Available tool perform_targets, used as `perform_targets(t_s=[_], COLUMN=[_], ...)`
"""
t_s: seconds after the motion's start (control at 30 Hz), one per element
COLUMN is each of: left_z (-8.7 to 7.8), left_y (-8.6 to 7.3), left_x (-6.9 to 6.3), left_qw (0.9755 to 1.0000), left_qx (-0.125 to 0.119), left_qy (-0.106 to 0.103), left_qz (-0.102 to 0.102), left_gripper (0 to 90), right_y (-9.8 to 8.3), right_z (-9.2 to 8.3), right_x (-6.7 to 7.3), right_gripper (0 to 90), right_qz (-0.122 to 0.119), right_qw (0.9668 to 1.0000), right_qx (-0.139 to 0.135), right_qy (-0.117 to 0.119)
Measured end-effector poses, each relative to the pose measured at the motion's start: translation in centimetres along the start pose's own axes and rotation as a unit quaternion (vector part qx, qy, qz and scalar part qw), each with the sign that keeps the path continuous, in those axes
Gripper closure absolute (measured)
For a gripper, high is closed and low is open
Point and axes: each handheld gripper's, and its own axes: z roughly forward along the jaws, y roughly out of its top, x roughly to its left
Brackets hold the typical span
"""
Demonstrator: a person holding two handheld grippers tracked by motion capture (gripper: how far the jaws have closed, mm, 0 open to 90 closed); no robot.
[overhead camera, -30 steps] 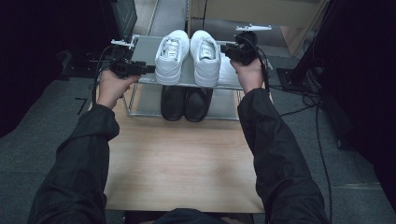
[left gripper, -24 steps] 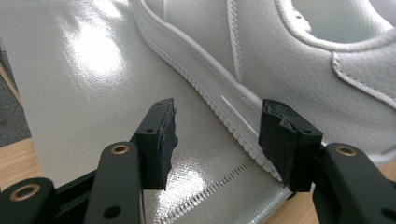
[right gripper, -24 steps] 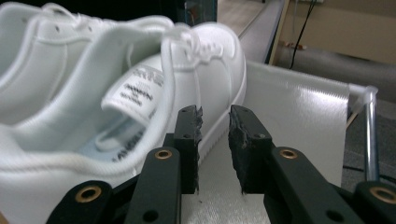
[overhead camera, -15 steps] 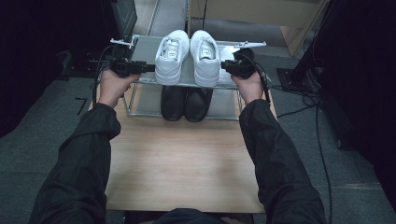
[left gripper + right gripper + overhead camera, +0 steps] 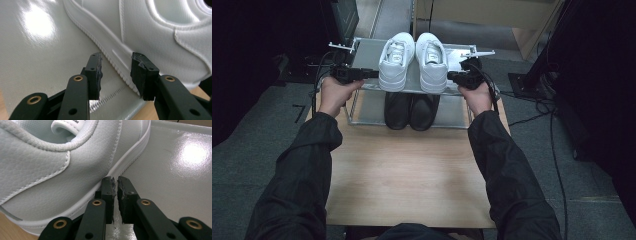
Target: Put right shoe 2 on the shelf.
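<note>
Pair of white sneakers [image 5: 414, 62] sits side by side on the top shelf of the metal shoe rack [image 5: 362, 50], toes pointing away from the person, directly above a black pair [image 5: 411, 109] on the rack's lower shelf. Left gripper [image 5: 117, 75], at the left sneaker's outer side, has just been closing; its jaws are still parted, straddling the ribbed sole edge without pressing it. Right gripper [image 5: 115, 185], at the right sneaker's outer side, is clenched with nothing between the pads, tips at the sole edge.

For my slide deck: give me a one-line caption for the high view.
Two hand-held grippers, left and right, flank a pair of white sneakers on a rack, black shoes below.
</note>
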Motion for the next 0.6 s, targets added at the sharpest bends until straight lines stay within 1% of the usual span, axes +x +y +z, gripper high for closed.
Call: perform_targets(t_s=[0.03, 0.07, 0.13, 0.17, 0.2, 0.23, 0.27, 0.3, 0.33, 0.37, 0.4, 0.43, 0.5, 0.57, 0.6], left_z=[0.0, 0.0, 0.1, 0.2, 0.2, 0.5, 0.5, 0.7, 0.7, 1.0, 1.0, 1.3, 1.5, 1.6, 1.6], left_y=[-0.1, -0.1, -0.1, -0.1, -0.1, -0.1, -0.1, -0.1, -0.1, -0.1, -0.1, -0.1, -0.1, -0.1, -0.1], left_x=[0.0, -0.1, -0.2, -0.3, -0.3, -0.6, -0.6, -1.1, -1.1, -1.7, -1.7, -2.0, -2.3, -2.4, -2.4], left_qw=[1.0, 1.0, 0.9999, 0.9998, 0.9998, 0.9996, 0.9996, 0.9997, 0.9997, 0.9995, 0.9995, 0.9994, 0.9993, 0.9994, 0.9994], left_qx=[-0.004, -0.003, -0.004, -0.001, -0.001, 0.002, 0.002, 0.005, 0.005, 0.005, 0.005, 0.006, 0.008, 0.009, 0.007], left_qy=[-0.005, -0.007, -0.01, -0.018, -0.018, -0.026, -0.026, -0.026, -0.026, -0.03, -0.03, -0.031, -0.033, -0.031, -0.032], left_qz=[-0.005, -0.005, -0.007, -0.008, -0.008, -0.008, -0.008, 0.002, 0.002, 0.007, 0.007, 0.012, 0.016, 0.015, 0.015], left_gripper=[62.2, 62.6, 63.8, 64.3, 64.3, 64.1, 63.7, 62.8, 62.7, 61.7, 61.6, 61.6, 60.9, 60.2, 60.0], right_y=[-0.2, -0.2, -0.2, -0.2, -0.2, -0.2, -0.2, -0.2, -0.2, -0.2, -0.2, -0.2, -0.3, -0.3, -0.3], right_z=[0.0, 0.0, 0.0, 0.0, 0.0, -0.1, -0.1, -0.2, -0.2, -0.3, -0.3, -0.3, -0.3, -0.3, -0.2], right_x=[0.1, 0.2, 0.3, 0.6, 0.6, 0.6, 0.5, 0.4, 0.4, 0.5, 0.5, 0.6, 0.9, 1.1, 1.3], right_gripper=[87.8, 89.1, 89.5, 89.8, 89.8, 89.9, 89.9, 90.0, 90.0, 90.0, 90.0, 90.0, 90.0, 90.0, 90.0], right_qz=[0.01, 0.02, 0.023, 0.016, 0.02, 0.025, 0.031, 0.036, 0.036, 0.041, 0.041, 0.041, 0.043, 0.048, 0.05], right_qw=[0.9999, 0.9998, 0.9997, 0.9998, 0.9998, 0.9997, 0.9995, 0.9993, 0.9993, 0.999, 0.999, 0.999, 0.9989, 0.9985, 0.9984], right_qx=[-0.004, -0.007, -0.008, -0.008, -0.005, -0.002, -0.001, 0.004, 0.004, 0.007, 0.007, 0.007, 0.007, 0.011, 0.013], right_qy=[0.002, 0.006, 0.004, -0.004, -0.005, 0.001, 0.004, 0.009, 0.009, 0.016, 0.016, 0.018, 0.019, 0.026, 0.024])
